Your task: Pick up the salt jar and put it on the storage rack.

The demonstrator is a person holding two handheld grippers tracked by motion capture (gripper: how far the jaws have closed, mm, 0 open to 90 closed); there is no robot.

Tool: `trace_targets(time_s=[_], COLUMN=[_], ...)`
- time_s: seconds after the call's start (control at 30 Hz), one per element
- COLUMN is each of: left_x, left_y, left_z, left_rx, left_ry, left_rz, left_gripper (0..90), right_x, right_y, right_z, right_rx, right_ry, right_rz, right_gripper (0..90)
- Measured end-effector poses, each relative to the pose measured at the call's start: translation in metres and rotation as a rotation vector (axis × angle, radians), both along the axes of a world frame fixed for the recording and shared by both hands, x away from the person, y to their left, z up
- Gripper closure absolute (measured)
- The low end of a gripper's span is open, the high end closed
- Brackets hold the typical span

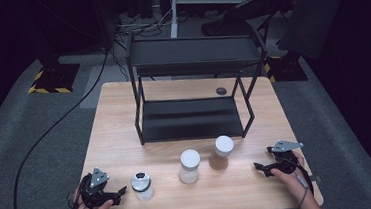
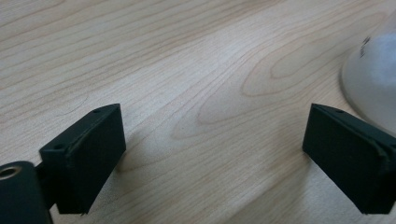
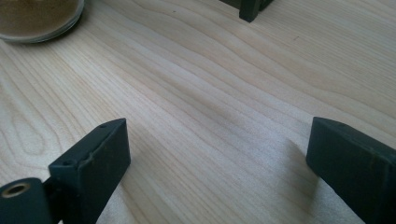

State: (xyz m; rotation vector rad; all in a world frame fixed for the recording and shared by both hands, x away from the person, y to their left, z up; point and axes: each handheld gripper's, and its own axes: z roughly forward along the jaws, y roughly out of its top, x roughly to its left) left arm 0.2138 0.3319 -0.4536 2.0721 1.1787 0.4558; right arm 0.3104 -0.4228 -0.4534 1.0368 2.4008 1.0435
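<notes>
Three jars stand in a row near the front of the wooden table. A short clear jar with a dark top is at the left, a white-lidded pale jar in the middle, and a white-lidded jar of brown powder to the right. My left gripper rests open on the table just left of the short jar, with bare wood between its jaws. My right gripper lies open at the front right, apart from the brown jar.
A black two-tier metal rack stands at the middle back of the table; one of its feet is ahead of my right gripper. A small dark disc lies behind the rack. A black cable runs across the floor at left.
</notes>
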Motion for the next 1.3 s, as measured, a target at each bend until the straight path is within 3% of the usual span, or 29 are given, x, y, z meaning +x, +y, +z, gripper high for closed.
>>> trace_targets(time_s=[0.1, 0.43, 0.83, 1.3], left_x=[-0.004, -0.016, -0.031, -0.043], left_y=[0.003, -0.001, 0.001, -0.005], left_z=[0.004, 0.024, 0.044, 0.065], left_rx=[-0.031, -0.042, -0.108, -0.137], left_ry=[-0.019, -0.081, -0.160, -0.206], left_rz=[0.005, -0.036, -0.071, -0.108], left_gripper=[5.6, 5.9, 5.5, 5.5], right_x=[0.000, 0.001, 0.001, 0.001], right_y=[0.000, 0.000, 0.001, 0.001], right_z=[0.000, 0.000, 0.000, 0.000], right_rx=[0.000, 0.000, 0.000, 0.000], right_ry=[-0.001, -0.001, 0.000, 0.000], right_rz=[0.000, -0.004, -0.006, -0.006], right_gripper=[6.1, 6.1, 6.1, 6.1])
